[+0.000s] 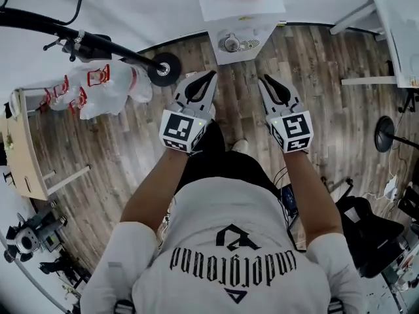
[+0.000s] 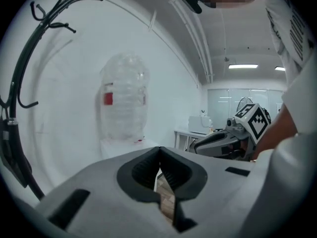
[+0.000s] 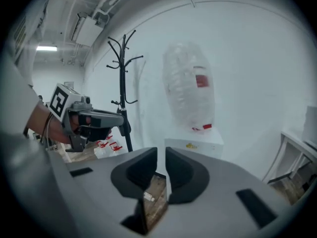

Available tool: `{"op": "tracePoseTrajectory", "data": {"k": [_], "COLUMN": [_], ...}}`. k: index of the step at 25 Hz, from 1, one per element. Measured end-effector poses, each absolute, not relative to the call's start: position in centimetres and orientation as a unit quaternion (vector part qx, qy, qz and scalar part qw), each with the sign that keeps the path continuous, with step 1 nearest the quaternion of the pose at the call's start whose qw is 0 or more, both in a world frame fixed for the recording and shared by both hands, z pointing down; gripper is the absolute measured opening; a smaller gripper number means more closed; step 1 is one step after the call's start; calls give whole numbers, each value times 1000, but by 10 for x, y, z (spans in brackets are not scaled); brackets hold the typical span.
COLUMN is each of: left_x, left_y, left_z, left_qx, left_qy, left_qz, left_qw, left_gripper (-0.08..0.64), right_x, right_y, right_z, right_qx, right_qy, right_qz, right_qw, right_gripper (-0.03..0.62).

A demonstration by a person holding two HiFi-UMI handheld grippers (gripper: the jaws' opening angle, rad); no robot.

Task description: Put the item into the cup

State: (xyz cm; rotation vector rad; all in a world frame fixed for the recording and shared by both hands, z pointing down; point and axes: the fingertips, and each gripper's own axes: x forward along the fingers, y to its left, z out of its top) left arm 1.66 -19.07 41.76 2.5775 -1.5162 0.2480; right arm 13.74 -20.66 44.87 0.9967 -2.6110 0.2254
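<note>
Both grippers held up side by side over wooden floor [image 1: 124, 149], pointing toward white box [image 1: 226, 8] at wall. Left gripper [image 1: 211, 76]: jaws closed, tips touching, empty. Right gripper [image 1: 263, 80]: jaws slightly apart, nothing between. Item, cup: seen in no view.

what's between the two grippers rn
In the head view, only bare wooden floor lies between the left gripper and the right gripper. What looks like the toe of the person's shoe shows just below that gap.
</note>
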Motion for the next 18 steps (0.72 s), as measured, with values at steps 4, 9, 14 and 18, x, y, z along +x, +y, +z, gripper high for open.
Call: {"op": "tracePoseTrajectory", "data": {"k": [4,9,14,18], "left_x": [28,51,61,62], "left_y": [-161,-115,-92,-73], "left_z": [377,342,310,291], "left_qx": [858,860,867,865], "left_qy": [-507,-506,-497,-502], "left_qz": [70,50,35,26], "left_qw": [48,38,9,8], "left_gripper": [8,8,8,8], "right_x": [159,182,189,195], "right_y": [-171,-125,-110,-94], "right_z": [404,364,324,302], "right_qx": [353,348,348,339], "right_qy": [-923,-928,-933,-938], "right_qz": [57,35,12,-2], "right_qw": [144,129,91,74], "right_gripper": [29,12,6,6]}}
